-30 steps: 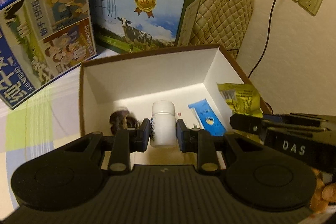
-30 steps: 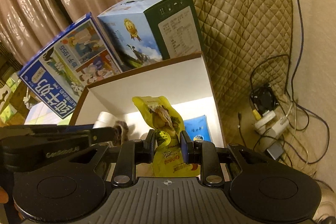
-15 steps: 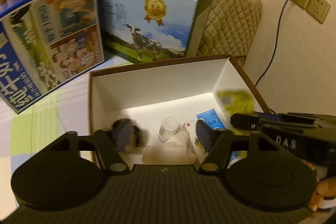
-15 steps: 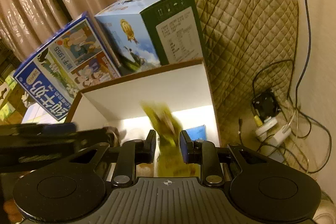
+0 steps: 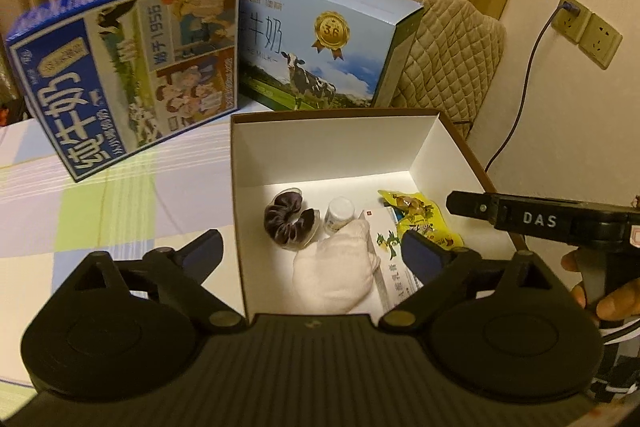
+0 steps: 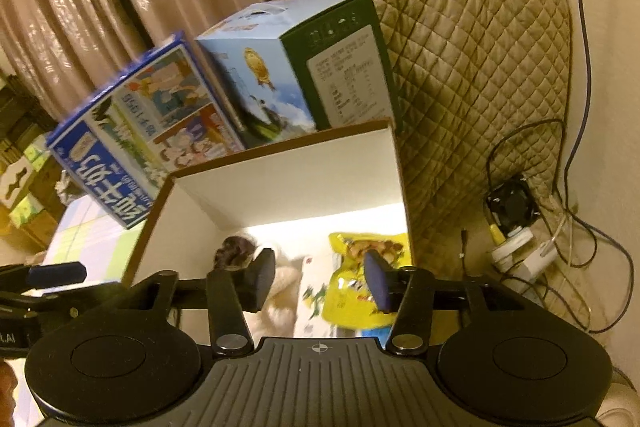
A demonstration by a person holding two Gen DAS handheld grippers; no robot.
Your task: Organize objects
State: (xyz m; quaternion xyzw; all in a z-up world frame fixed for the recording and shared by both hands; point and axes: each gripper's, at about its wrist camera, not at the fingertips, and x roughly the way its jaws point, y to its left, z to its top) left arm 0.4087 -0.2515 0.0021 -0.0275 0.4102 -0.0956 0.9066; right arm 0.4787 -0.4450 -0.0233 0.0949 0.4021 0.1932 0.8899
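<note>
The white box [image 5: 320,147] stood open on the checked surface [image 5: 120,195], and everything being organized lay on its floor. The yellow snack pouch [image 5: 424,223] rested at the right side, close to the right wall; it looked light, crinkly and slick, so a pinch across its sealed top edge would probably hold better than a squeeze on the puffed middle. The small white bottle [image 5: 340,217] lay near the middle, apparently on its side with its end toward the camera; rigid and smooth, it would likely roll, and a grip across the body seemed safest. A dark scrunchie [image 5: 288,223] sat just left of it, soft and easy to catch anywhere on its ring. A white sock [image 5: 336,271] slumped nearest the front, limp and compressible, best taken by a bunched fold. Beneath it and the pouch lay a flat printed packet [image 5: 390,259], thin enough to need lifting by an edge.

The left claw [image 5: 316,251] hung above the box's front with its jaws spread wide, holding nothing. The right claw [image 6: 320,281] was likewise parted and empty over the pouch.

Behind the box stood a dark blue milk carton [image 5: 120,67] and a light blue milk carton [image 5: 320,39], with a quilted cover [image 5: 452,55] beyond.
</note>
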